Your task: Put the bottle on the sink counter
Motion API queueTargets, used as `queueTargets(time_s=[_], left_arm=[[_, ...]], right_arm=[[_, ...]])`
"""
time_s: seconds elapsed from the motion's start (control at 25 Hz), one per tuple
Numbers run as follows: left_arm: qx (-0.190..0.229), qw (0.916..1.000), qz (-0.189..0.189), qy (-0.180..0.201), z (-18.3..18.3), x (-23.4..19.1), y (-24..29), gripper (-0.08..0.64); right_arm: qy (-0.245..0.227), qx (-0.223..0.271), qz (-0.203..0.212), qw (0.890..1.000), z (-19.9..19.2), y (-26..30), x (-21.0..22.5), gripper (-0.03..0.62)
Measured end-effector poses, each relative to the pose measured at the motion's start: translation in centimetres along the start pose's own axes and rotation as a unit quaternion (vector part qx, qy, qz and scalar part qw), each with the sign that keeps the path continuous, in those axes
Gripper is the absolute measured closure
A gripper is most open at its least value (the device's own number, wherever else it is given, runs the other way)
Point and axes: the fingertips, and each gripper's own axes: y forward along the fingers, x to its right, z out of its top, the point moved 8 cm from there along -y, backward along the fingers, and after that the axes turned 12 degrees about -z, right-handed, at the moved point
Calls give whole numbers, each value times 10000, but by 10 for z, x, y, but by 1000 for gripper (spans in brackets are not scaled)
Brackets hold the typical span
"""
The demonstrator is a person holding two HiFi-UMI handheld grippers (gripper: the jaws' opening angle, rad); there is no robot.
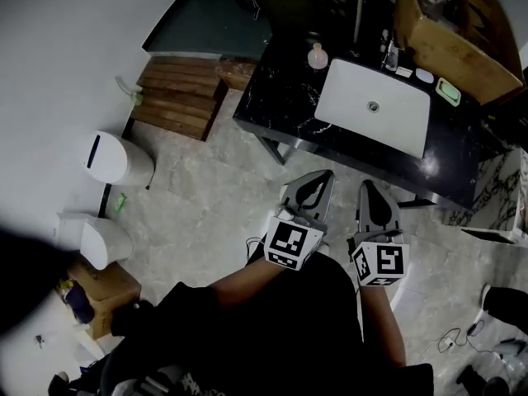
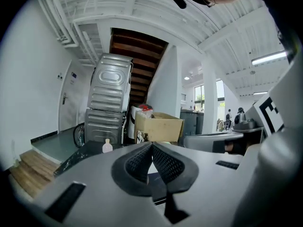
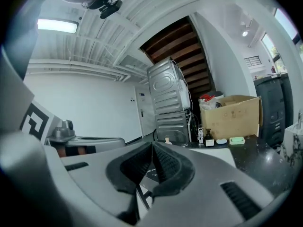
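On counter, bottle upright (cap up)

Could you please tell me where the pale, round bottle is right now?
In the head view, the bottle stands on the black counter, just left of the white sink.

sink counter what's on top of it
A white basin, a small pale bottle left of it, small bottles and a green soap dish behind it. The cardboard box hides the far right corner.
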Motion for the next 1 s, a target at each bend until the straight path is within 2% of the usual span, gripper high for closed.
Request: queueTargets(time_s=[0.24, 0.48, 0.64, 1.0], left_arm=[[183, 9995, 154, 188, -2, 19, -34, 545], [301, 9985, 124, 435, 2, 4, -58, 545], [351, 9987, 114, 358, -2, 1, -76, 545], [480, 9977, -382, 282, -5, 11, -83, 545]], right_arm=[[-333, 7, -27, 9994, 1, -25, -17, 554], [-528, 217, -337, 9978, 3, -38, -42, 555], [-555, 188, -279, 9979, -1, -42, -64, 555], [-473, 173, -401, 9979, -5, -52, -74, 555]])
